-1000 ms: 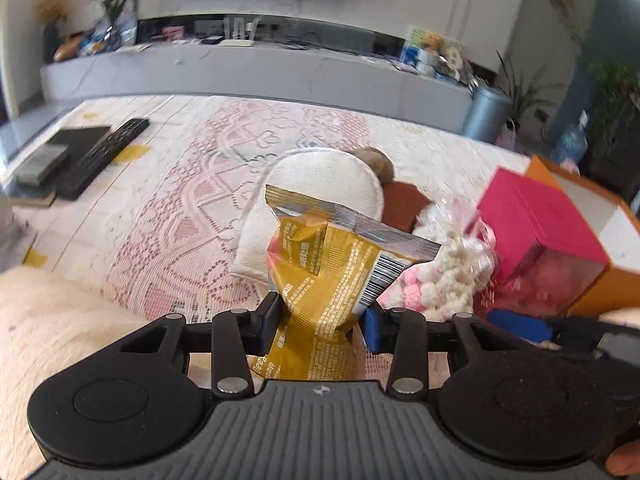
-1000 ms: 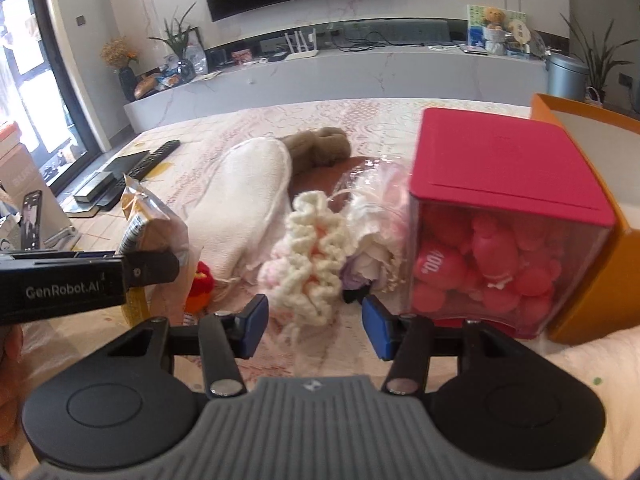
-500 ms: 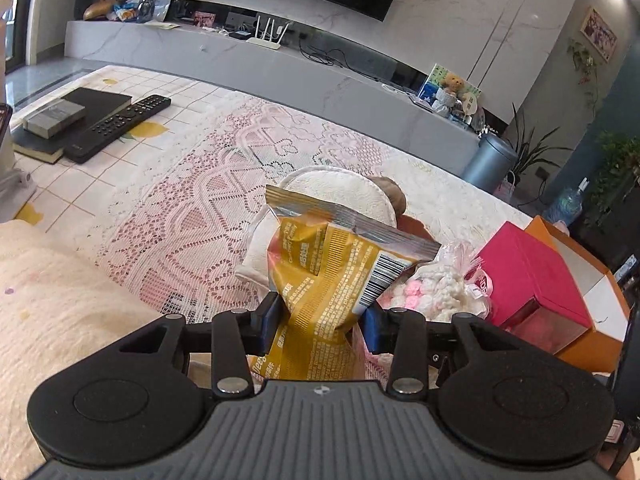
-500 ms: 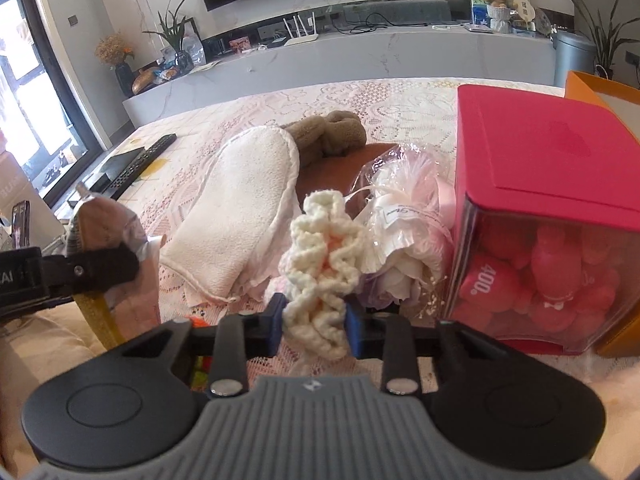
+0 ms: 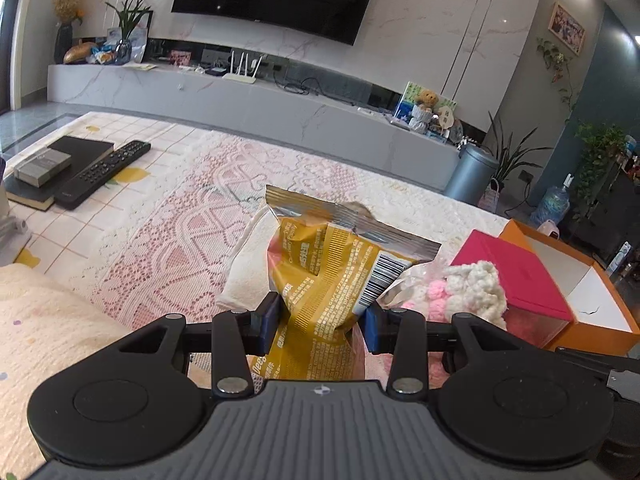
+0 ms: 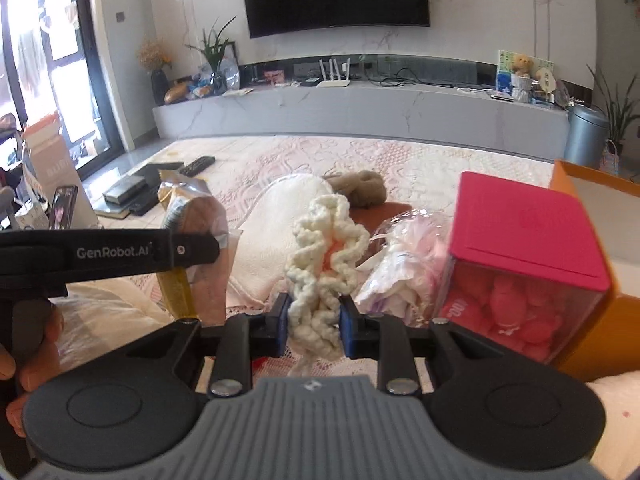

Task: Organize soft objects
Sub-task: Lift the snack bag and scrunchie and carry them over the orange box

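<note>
My left gripper (image 5: pixel 320 330) is shut on a yellow snack bag (image 5: pixel 332 276) and holds it upright above the lace tablecloth (image 5: pixel 192 216). My right gripper (image 6: pixel 314 326) is shut on a cream crocheted scrunchie (image 6: pixel 324 248), lifted off the cloth. The scrunchie also shows in the left wrist view (image 5: pixel 472 292), and the snack bag in the right wrist view (image 6: pixel 192 240). A white mitt-like cloth (image 6: pixel 276 236), a brown scrunchie (image 6: pixel 360 188) and a clear bag of soft white and pink items (image 6: pixel 404 264) lie behind.
A clear box with a red lid (image 6: pixel 524 264) full of pink pieces stands at the right, against an open orange box (image 5: pixel 580 292). A remote (image 5: pixel 104 174) and a book with a small grey box (image 5: pixel 44 168) lie far left.
My right gripper closed on the cream scrunchie and lifted it. My left gripper rose and tilted up with the snack bag still in it.
</note>
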{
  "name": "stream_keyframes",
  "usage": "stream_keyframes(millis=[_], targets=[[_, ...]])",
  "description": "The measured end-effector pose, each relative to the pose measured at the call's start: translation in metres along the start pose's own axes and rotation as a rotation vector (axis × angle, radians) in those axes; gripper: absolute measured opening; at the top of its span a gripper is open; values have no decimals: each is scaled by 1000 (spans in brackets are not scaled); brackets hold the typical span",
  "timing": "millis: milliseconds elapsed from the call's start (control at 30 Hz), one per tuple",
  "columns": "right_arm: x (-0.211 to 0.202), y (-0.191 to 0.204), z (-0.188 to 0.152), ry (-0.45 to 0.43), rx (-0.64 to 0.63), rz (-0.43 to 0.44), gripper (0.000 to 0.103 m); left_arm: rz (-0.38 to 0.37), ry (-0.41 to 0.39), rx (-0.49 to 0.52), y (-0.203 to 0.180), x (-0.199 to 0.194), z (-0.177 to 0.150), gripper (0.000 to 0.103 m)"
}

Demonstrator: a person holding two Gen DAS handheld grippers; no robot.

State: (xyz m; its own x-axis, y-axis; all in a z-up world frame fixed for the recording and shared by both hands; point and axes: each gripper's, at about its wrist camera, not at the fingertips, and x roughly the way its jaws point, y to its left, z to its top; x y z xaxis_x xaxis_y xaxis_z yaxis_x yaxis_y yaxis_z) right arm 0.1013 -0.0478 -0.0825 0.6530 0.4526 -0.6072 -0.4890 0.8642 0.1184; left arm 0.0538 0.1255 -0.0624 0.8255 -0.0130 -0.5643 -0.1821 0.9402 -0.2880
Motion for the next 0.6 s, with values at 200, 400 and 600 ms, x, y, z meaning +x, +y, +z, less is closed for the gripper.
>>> stream_keyframes(millis=[200, 400, 600], targets=[[-34, -19, 2, -51, 67, -48, 25, -76, -30, 24, -25, -16, 9, 47], [-70, -43, 6, -105, 105, -100, 25, -162, -34, 54, -57, -24, 16, 47], [-108, -72, 12, -158, 108, -177, 25, -250, -43, 115, -98, -24, 24, 47]])
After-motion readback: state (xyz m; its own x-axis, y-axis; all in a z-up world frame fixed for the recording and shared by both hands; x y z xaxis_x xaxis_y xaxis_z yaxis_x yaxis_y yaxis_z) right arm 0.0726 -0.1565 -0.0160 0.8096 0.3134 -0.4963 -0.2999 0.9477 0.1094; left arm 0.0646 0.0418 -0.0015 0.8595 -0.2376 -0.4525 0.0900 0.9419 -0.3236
